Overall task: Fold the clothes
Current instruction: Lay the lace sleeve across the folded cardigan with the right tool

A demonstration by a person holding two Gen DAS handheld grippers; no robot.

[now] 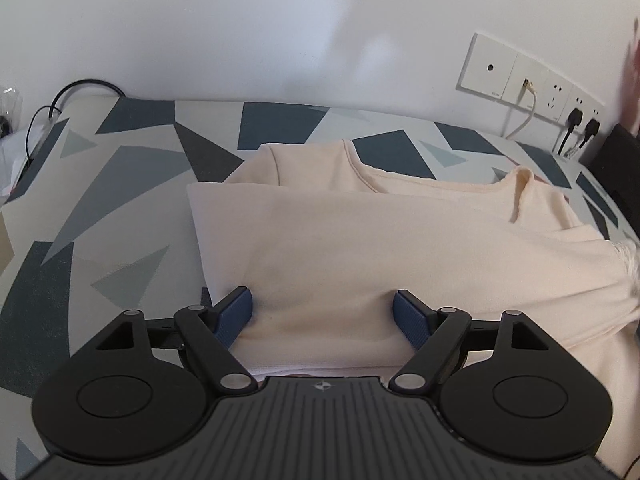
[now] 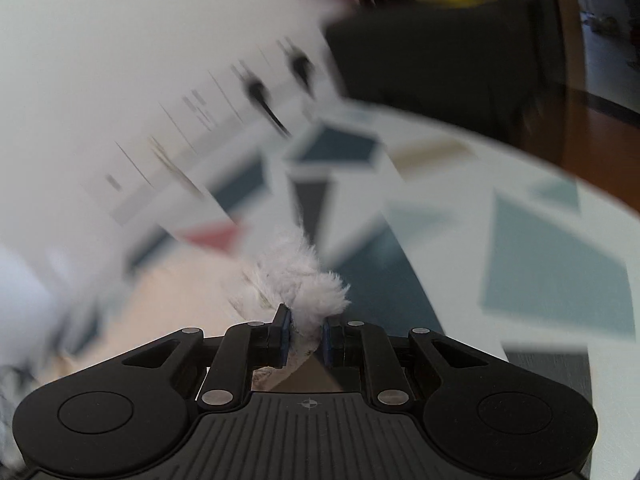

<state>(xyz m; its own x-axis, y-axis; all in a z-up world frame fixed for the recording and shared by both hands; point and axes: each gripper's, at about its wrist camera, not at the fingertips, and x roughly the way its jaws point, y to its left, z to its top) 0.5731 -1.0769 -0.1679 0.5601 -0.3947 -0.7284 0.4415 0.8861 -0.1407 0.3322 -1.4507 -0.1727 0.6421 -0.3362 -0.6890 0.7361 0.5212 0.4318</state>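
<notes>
A white wall (image 1: 280,28) fills the top of the left wrist view, and below it runs the worktop (image 1: 120,184), covered in a cloth printed with navy, grey and pale triangles. On that cloth lies the cream garment (image 1: 360,240), partly folded, one layer doubled over the other, its neckline (image 1: 400,184) toward the wall and its near edge reaching right under the left gripper (image 1: 323,316). The left gripper has its jaws spread wide, the blue pads (image 1: 236,312) resting on the fabric at either side without pinching it. The right gripper (image 2: 306,334) has its jaws drawn narrow on a white fluffy trim (image 2: 296,276) of the garment, the tuft bulging out above the pads; the rest of that view is smeared by motion blur. On the wall at right sits a row of white socket plates (image 1: 528,80) with a pale cable (image 1: 524,116) and two black plugs (image 1: 582,120) in them; the small print on the plates is too fine to read. A black cable (image 1: 68,92) loops at the worktop's far left corner
</notes>
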